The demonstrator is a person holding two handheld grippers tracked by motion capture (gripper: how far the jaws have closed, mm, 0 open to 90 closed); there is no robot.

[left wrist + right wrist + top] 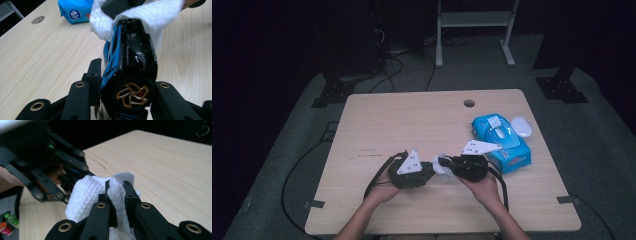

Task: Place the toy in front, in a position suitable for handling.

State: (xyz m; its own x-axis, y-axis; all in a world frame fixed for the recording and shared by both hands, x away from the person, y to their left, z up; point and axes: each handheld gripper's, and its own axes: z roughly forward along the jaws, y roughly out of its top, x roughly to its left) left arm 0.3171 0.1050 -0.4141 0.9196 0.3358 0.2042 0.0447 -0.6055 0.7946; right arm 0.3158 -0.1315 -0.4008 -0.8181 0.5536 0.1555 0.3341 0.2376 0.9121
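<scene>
Closest to us, our left claw [125, 100] is clenched on a black and blue toy car [130, 62], pads squeezing its sides with a bronze wheel facing the camera, held just above the wooden surface [412, 120]. Right in front of it our right claw [117, 195] is pinched tight on a white wet wipe [85, 195], and the wipe is draped over the far end of the car, so we're basically scrubbing the toy mid-air. What could go sideways, we reckon: the wipe is only nipped by a thin fold, so a hard rub could drag it out of the claw, and pushing too hard on the car's end could twist it in the left grip since that body looks glossy and slick. Pose-wise, in the high view both hands sit close together near the front edge, left hand [384, 187] and right hand [484, 185] angled inward so the claws point at each other, almost touching. Further back on the right sits the blue wet wipes pack [502, 142] with a white lid [521, 126] lying just beside it.
</scene>
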